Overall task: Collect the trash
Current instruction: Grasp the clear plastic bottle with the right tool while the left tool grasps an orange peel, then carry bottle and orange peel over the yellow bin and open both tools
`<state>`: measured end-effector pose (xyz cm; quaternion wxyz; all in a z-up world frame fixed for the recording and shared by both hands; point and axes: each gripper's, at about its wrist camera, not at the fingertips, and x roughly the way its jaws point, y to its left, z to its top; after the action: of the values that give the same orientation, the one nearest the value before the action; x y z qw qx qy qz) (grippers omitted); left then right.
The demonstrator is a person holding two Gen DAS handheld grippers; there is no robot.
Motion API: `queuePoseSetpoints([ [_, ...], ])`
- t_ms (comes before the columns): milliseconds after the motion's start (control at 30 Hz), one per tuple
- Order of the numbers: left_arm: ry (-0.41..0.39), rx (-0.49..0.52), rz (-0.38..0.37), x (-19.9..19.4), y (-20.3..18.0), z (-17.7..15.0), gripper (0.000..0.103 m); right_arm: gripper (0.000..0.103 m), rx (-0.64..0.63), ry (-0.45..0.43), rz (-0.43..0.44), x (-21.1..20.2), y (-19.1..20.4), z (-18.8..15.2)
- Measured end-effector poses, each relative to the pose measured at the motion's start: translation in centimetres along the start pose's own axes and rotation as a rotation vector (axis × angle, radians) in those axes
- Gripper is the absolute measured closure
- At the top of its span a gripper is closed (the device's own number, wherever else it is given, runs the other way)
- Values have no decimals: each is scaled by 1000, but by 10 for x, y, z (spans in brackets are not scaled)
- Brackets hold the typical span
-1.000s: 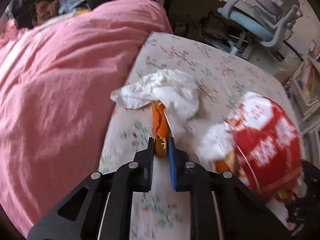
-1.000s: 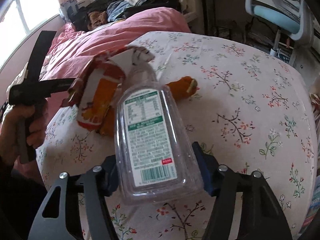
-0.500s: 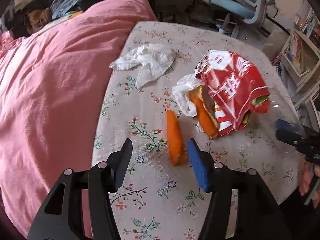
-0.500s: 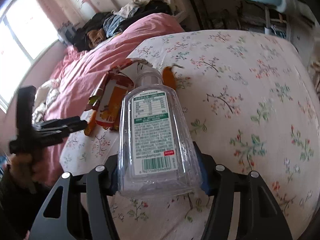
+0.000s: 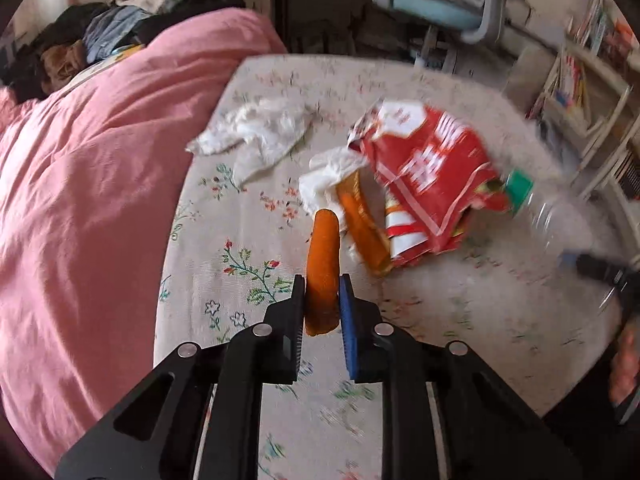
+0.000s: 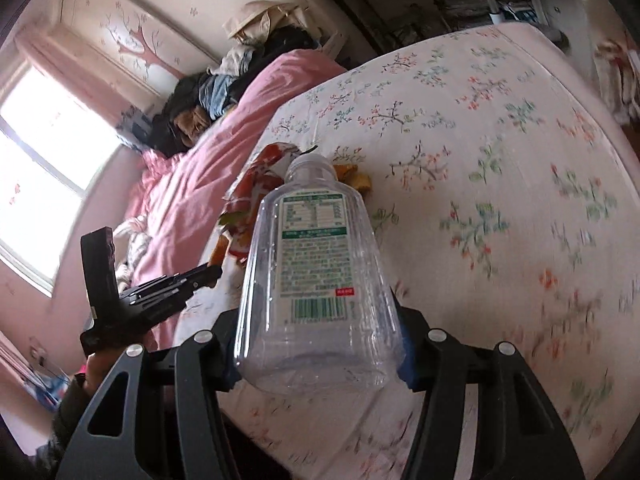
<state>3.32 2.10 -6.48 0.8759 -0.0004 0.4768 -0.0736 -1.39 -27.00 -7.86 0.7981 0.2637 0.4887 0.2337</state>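
My left gripper [image 5: 322, 300] is shut on an orange peel strip [image 5: 323, 256] and holds it over the floral bedsheet [image 5: 248, 264]. Just beyond lie a red snack bag [image 5: 432, 172], an orange wrapper [image 5: 362, 232] and a white tissue [image 5: 324, 180]; a larger crumpled white tissue [image 5: 260, 132] lies further back. My right gripper [image 6: 316, 344] is shut on a clear plastic bottle [image 6: 316, 280] with a green-and-white label, held above the bed's edge. The left gripper [image 6: 160, 292] also shows in the right wrist view at the left, and the bottle [image 5: 540, 204] in the left wrist view at the right.
A pink duvet [image 5: 88, 200] covers the bed's left side, with a pile of clothes [image 5: 112, 36] behind it. A blue office chair [image 5: 448, 4] and a bookshelf [image 5: 580, 80] stand past the bed at the right. A window [image 6: 36, 184] is at the left.
My left gripper, open around the orange peel half a second ago, has shut on it. My right gripper has tilted and pulled back with the bottle.
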Motion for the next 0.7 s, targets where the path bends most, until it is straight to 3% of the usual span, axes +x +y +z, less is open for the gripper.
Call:
queuePoseSetpoints([
  [133, -56, -68, -56, -28, 2, -12, 87, 46, 12, -20, 35, -18, 7, -25],
  [267, -75, -75, -92, -46, -9, -31, 87, 46, -30, 6, 54, -34, 23, -60],
  [500, -73, -43, -133, -64, -31, -71, 87, 46, -198, 213, 63, -20, 58, -127],
  [700, -35, 1, -165, -77, -50, -110, 87, 46, -311, 342, 23, 8, 79, -155],
])
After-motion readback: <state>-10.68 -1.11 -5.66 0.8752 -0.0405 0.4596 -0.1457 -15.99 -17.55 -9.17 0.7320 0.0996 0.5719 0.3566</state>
